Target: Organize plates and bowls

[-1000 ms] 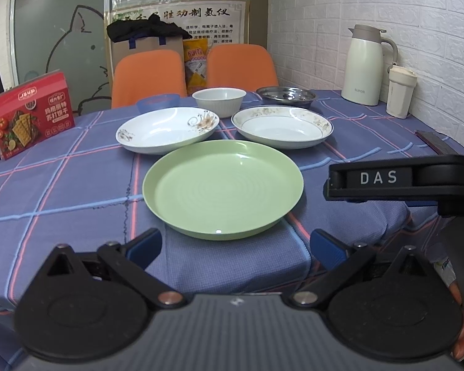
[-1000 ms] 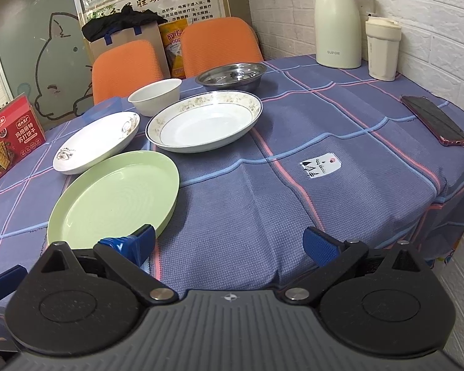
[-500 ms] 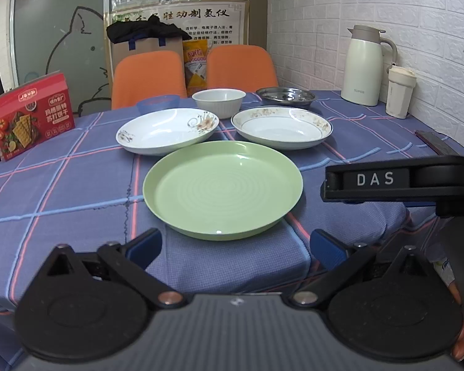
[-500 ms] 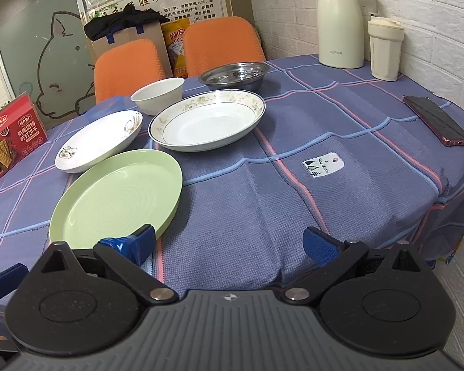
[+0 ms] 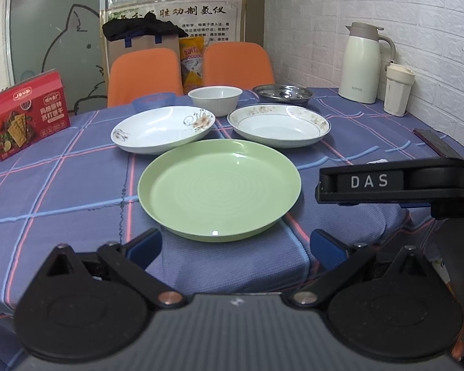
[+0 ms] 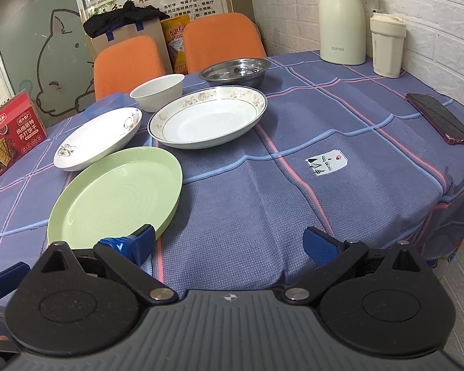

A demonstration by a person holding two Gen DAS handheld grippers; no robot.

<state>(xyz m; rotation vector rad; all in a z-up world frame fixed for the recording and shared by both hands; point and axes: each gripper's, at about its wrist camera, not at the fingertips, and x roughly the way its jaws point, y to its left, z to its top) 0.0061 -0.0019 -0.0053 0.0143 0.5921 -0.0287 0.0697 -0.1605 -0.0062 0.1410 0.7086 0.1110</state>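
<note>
**Both grippers wide, nothing lifted yet**

I hold my left gripper (image 5: 235, 245) at the near edge of the table, its blue fingers spread wide and gripping nothing. My right gripper (image 6: 229, 244) sits beside it, equally spread and empty; its left blue fingertip (image 6: 136, 242) overlaps the near rim of the round pale-green plastic plate (image 5: 219, 188) in the right wrist view, though I cannot tell whether it touches.

Layout on the blue plaid tablecloth (image 6: 340, 204): green plate nearest the near edge. Behind it, the shallow white ceramic plate with a brown floral motif (image 5: 162, 130) on the left and the white deep plate with a gold-patterned rim (image 5: 278, 125) on the right, both very close to the green plate's far rim. Further back, a small white ceramic bowl (image 5: 215, 97), a translucent blue plastic bowl (image 5: 153, 100) and a shiny stainless-steel dish (image 5: 283, 92) toward the far edge. Nothing is stacked yet.

Risks, as I judge them:
- The plates crowd each other; lifting or sliding one could knock a neighbour.
- The green plate's thin, low rim gives little to pinch; a shallow bite could slip.
- The cloth hangs loose over the near edge; snagging it would drag everything.
- Ceramic on ceramic: setting one down tilted could chip or clatter.
- My two grippers are close; they could collide over the green plate.
</note>
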